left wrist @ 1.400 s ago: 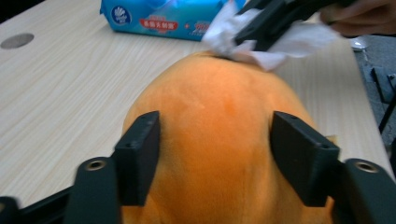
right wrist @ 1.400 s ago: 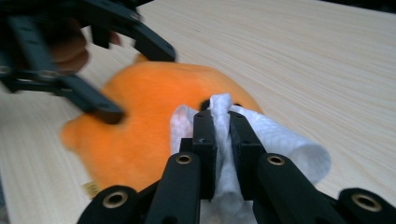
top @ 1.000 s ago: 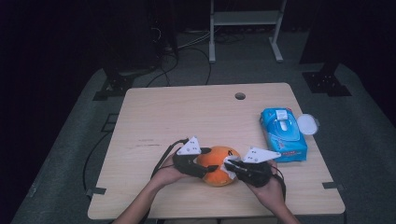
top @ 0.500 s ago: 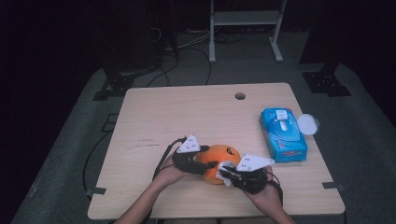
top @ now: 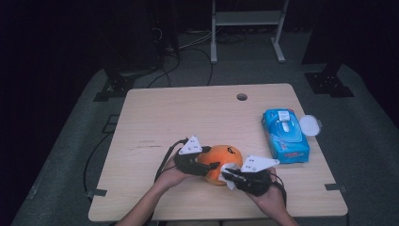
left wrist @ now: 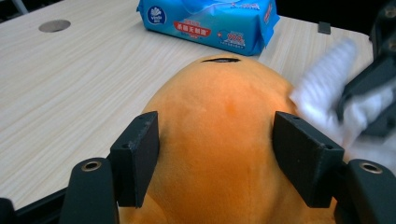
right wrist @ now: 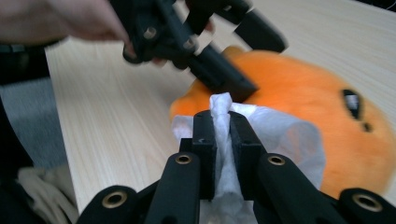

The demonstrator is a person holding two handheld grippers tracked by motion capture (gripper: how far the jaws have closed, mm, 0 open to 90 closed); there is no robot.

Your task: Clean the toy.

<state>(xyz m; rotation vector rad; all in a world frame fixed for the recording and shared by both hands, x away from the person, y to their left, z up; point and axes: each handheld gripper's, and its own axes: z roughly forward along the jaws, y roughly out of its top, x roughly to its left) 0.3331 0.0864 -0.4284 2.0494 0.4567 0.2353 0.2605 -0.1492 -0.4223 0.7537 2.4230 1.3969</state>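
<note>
At the near edge of the wooden table (top: 155,117) the person's two hands come in from below, each with a gripper, and they meet around an orange plush toy (top: 225,160) that sits a little right of centre, close to that near edge. The right gripper (top: 231,175), nearest of all, has its jaws pressed together on a crumpled white wipe (top: 229,169); in the right gripper view the wipe (right wrist: 224,140) is squeezed into a thin fold between the two black pads and bunches out against the near right side of the toy (right wrist: 299,112), touching its fur. Just to the left, the left gripper (top: 212,165) has its jaws part-way spread around the toy's body; in the left gripper view both pads lie flat against the orange fur (left wrist: 219,135), one on each flank, so the toy is clamped between them and rests on the tabletop. Farther off, to the right, a blue pack of wet wipes (top: 284,135) lies flat on the table, well apart from the toy, with a small round clear lid (top: 310,125) just beside its far right corner. Farther still, near the far edge, a round cable hole (top: 242,97) shows in the wood.
</note>
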